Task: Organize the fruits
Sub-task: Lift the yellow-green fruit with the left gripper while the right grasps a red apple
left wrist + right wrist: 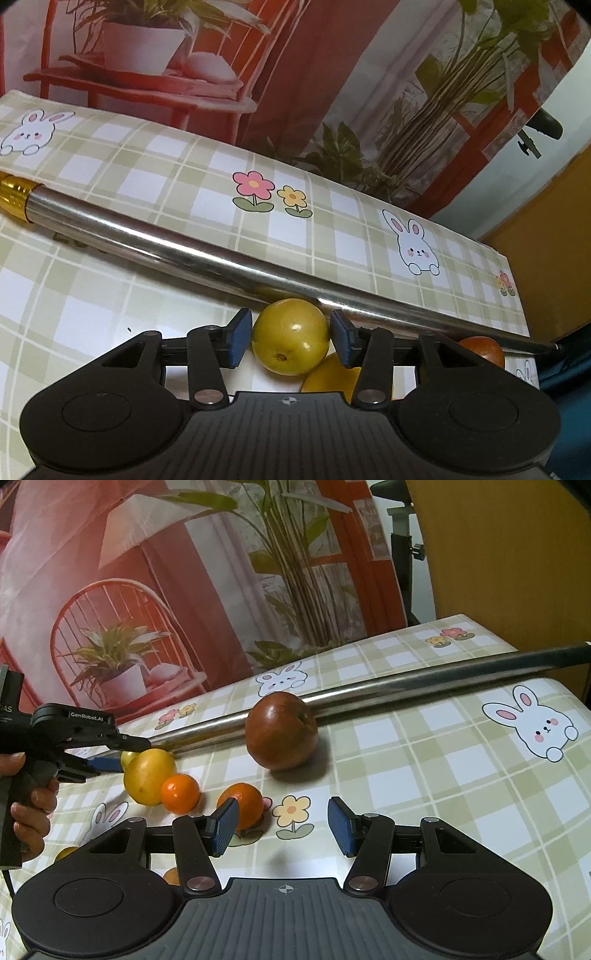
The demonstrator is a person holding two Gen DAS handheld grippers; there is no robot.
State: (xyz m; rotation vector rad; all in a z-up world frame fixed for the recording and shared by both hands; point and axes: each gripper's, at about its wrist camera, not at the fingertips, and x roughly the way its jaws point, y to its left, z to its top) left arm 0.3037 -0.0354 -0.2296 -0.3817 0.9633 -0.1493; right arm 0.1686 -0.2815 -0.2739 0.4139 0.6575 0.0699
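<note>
A yellow-green round fruit rests on the checked tablecloth against a steel tube, between the blue pads of my left gripper. The pads stand just off its sides, so the gripper is open. A larger yellow fruit and a red apple lie close by on the right. In the right wrist view the left gripper is at the far left, above the yellow fruit. Two mandarins and the apple lie ahead of my right gripper, which is open with nothing between its fingers.
The long steel tube crosses the table diagonally behind the fruit. A printed backdrop of plants and a red chair stands along the table's far edge. A person's hand holds the left gripper's handle. Bits of more orange fruit show near the front left.
</note>
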